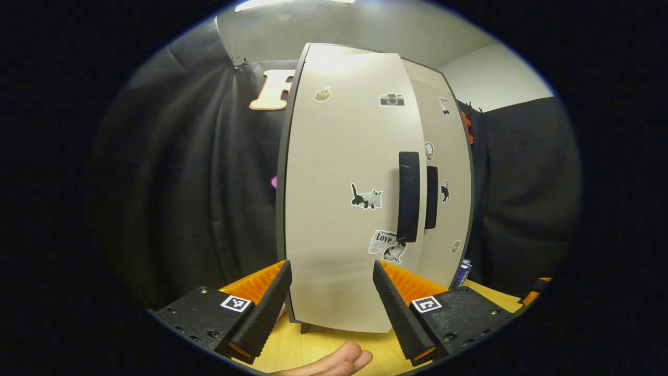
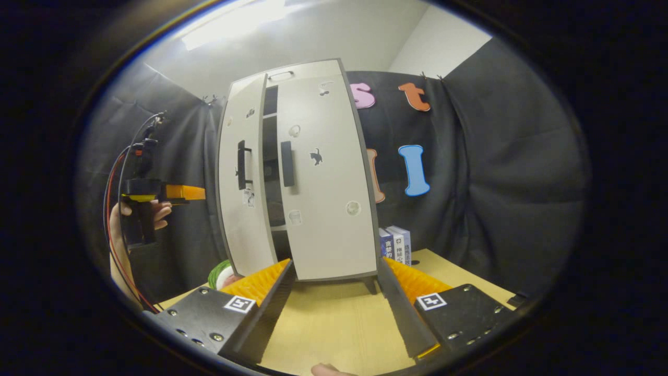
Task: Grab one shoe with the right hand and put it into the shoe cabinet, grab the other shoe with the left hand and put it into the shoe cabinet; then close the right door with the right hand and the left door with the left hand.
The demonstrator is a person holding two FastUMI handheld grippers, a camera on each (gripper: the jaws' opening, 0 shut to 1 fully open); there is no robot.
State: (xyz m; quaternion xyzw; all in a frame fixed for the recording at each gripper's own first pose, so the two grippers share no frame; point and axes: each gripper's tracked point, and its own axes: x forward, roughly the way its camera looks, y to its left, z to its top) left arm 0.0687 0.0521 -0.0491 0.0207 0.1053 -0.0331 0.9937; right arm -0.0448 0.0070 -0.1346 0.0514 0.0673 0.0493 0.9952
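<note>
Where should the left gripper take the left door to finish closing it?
By the left door's upright bar handle, near its free edge, coming straight on from the front. The bar stands off the panel, so open fingers could straddle it from either side. The door is ajar, a dark gap beside the right door; a flat push near the handle would probably also work.

Left gripper (image 1: 332, 292): two ribbed wedge-shaped fingers (image 1: 263, 308) on flat black plates, each plate with a square black-and-white fiducial tag (image 1: 235, 303) and small screws near its edges. Right gripper (image 2: 334, 303): same build, ribbed fingers (image 2: 261, 284), tagged black plates (image 2: 469, 308), silver screw heads (image 2: 214, 338). From the right gripper view the left unit reads as a black pistol-type handle (image 2: 138, 219) with a yellow band, black upper housing, red and black cables (image 2: 112, 209) looping up and down from it. Bare fingertips (image 1: 339, 361) at the bottom edge, no sleeve visible.
</note>
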